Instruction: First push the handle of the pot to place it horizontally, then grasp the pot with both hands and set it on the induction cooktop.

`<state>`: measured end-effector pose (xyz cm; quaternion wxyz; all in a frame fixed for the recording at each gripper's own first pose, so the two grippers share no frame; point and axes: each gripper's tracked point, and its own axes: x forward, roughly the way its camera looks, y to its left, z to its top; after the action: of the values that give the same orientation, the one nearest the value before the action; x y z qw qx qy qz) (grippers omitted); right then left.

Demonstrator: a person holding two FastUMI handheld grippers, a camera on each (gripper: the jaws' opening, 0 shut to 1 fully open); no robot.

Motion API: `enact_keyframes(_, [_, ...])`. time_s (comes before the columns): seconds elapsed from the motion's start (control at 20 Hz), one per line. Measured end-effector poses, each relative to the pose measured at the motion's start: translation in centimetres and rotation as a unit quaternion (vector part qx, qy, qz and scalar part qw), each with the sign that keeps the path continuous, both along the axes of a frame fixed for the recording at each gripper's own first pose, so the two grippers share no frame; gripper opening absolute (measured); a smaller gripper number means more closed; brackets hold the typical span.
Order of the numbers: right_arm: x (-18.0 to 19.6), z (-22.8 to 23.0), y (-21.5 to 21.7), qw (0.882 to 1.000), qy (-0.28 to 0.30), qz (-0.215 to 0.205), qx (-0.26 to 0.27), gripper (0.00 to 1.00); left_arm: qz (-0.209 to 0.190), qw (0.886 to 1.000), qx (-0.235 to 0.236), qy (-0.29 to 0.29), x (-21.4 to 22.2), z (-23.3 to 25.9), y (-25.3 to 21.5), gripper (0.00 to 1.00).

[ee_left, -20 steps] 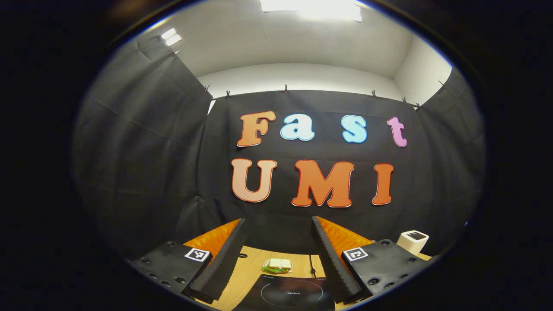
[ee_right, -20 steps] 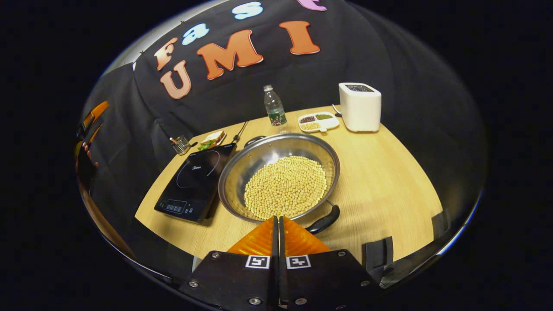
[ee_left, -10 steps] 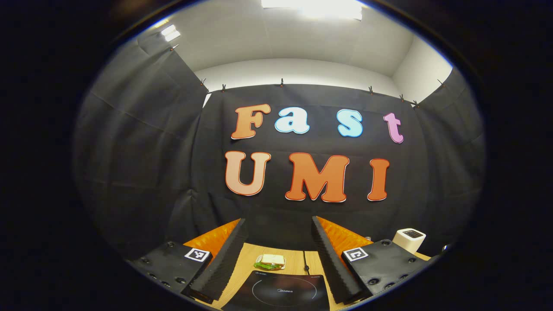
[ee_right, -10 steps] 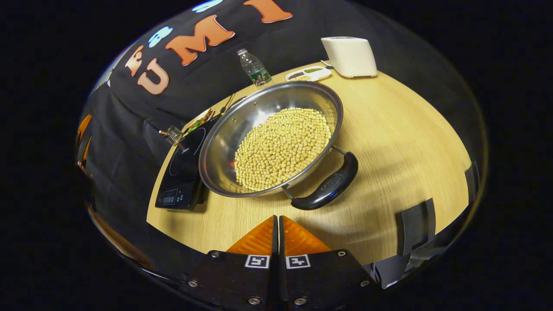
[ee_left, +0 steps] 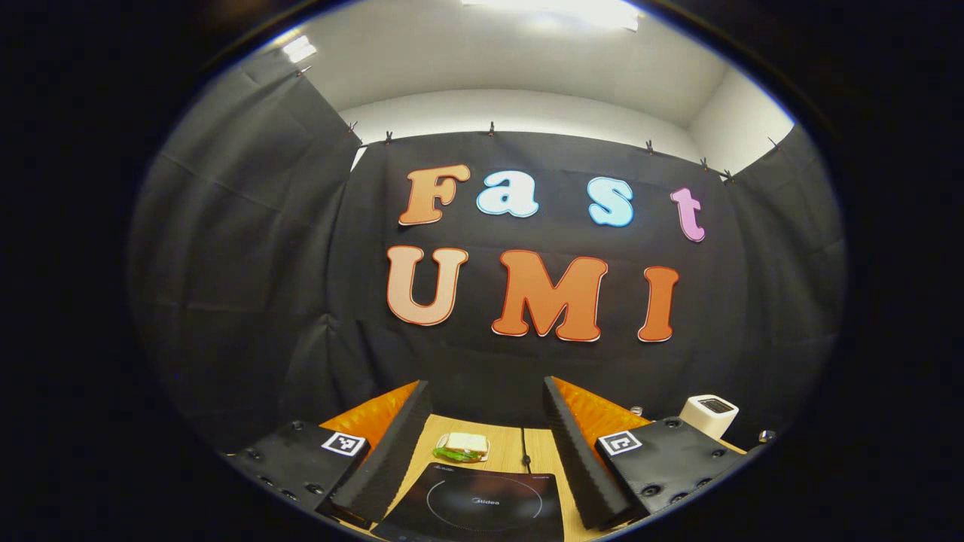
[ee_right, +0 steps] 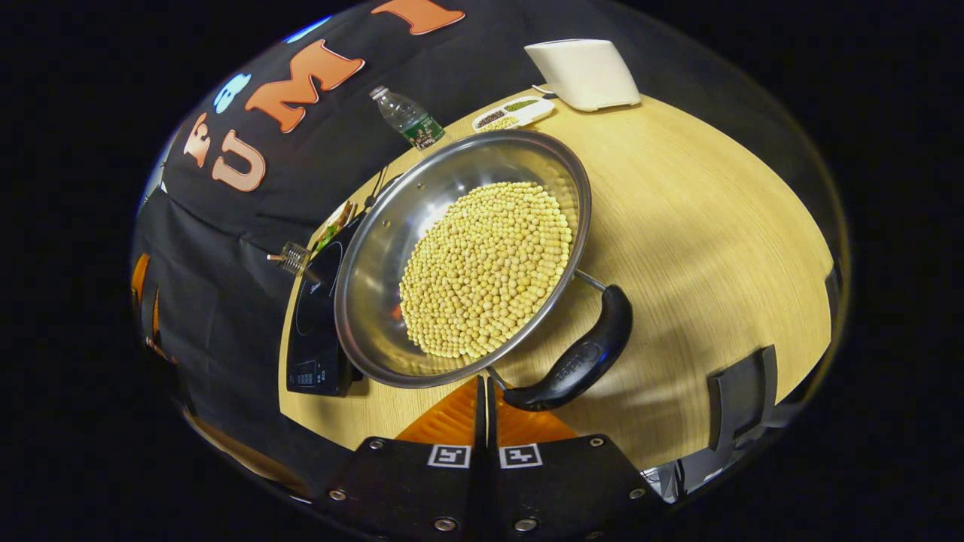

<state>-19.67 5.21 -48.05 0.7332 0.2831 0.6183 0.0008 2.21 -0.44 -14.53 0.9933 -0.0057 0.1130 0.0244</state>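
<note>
A steel pot (ee_right: 376, 256) full of yellow beans (ee_right: 486, 267) sits on the wooden table (ee_right: 700, 226) in the right gripper view. Its black handle (ee_right: 584, 357) points toward me at the lower right. My right gripper (ee_right: 484, 384) is shut with nothing in it, its tips just below the pot's rim and beside the handle's near end. The black induction cooktop (ee_right: 312, 301) lies left of the pot, and the same cooktop (ee_left: 474, 508) lies beneath my left gripper (ee_left: 482, 406), which hangs open above it with nothing between the fingers.
At the table's far side stand a water bottle (ee_right: 407, 120), a divided dish of grains (ee_right: 512, 113) and a white appliance (ee_right: 584, 71). A sandwich (ee_left: 461, 446) lies beyond the cooktop. A small metal clip (ee_right: 290, 257) sticks out at the table's left edge.
My right gripper has come down and closer to the pot; its shut tips now sit at the rim beside the handle. The left gripper has drifted slightly, staying open.
</note>
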Motion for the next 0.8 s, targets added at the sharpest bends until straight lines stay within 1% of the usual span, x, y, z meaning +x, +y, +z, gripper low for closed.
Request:
enact_keyframes(0.1, [0.3,-0.2,0.0,1.000,0.008,0.002,0.003,0.00,-0.002,1.000,0.002,-0.002,-0.1,0.2,-0.2,0.96])
enact_keyframes(0.25, [1.0,-0.4,-1.4,1.000,0.012,-0.010,-0.003,0.00,0.003,1.000,0.011,-0.013,-0.1,0.9,0.3,0.96])
enact_keyframes(0.4, [1.7,-0.8,-3.3,0.999,0.016,-0.009,-0.028,0.00,0.014,0.999,0.019,-0.028,0.1,1.8,1.1,0.96])
enact_keyframes(0.55, [2.7,-0.9,-5.6,0.998,0.015,-0.005,-0.059,0.00,0.013,0.999,0.022,-0.030,0.2,1.8,1.0,0.96])
enact_keyframes(0.7, [3.7,-1.1,-7.3,0.997,0.014,-0.011,-0.073,0.00,0.013,0.999,0.023,-0.027,0.4,1.6,1.0,0.96])
enact_keyframes(0.8, [4.3,-1.0,-8.4,0.997,0.013,-0.021,-0.075,0.00,0.013,0.999,0.022,-0.025,0.4,1.4,0.8,0.97])
